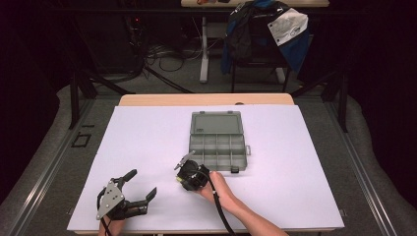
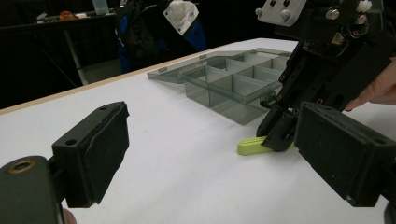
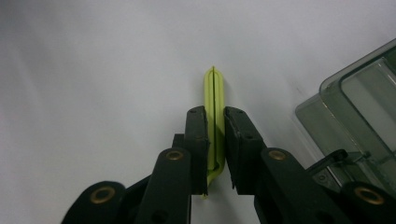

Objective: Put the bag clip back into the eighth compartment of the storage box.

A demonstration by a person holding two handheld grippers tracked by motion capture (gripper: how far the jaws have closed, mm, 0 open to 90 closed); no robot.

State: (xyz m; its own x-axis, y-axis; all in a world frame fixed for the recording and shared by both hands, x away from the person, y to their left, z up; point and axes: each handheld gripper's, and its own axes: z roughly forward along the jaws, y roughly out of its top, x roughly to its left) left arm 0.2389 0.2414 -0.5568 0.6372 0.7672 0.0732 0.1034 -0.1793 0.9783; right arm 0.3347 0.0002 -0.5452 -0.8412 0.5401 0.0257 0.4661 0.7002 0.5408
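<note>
We have the right gripper [image 3: 215, 140] down at the white table [image 1: 147, 147], its jaws brought together on a slim lime-green plastic clip [image 3: 213, 100] — the pads press both flat sides, w/ the rounded tip poking out ahead of them and the rear end showing between the jaw bases. In the left gripper view the same clip [image 2: 254, 145] lies low on the table surface, so we judge it gripped but not yet lifted; whether its underside is touching the table we can't tell for sure. The left gripper [image 1: 140, 189] sits well apart at the near left corner of the table, jaws wide apart w/ nothing between them. Just beyond the right gripper sits the open smoky-grey compartment box [image 1: 216, 142], lid [image 1: 216, 123] folded back flat on the far side, dividers visible, compartments looking empty as far as we can see. Step in hand: the pick — grip is made, lift comes next. Our guess is the clip is meant for one of those compartments, so the next move calls for a straight raise w/o twisting, a short carry over the near wall of the box, then lining the clip up w/ a cell long enough to take it. Risk: the thin clip could pivot between the pads — keep the squeeze firm.
</note>
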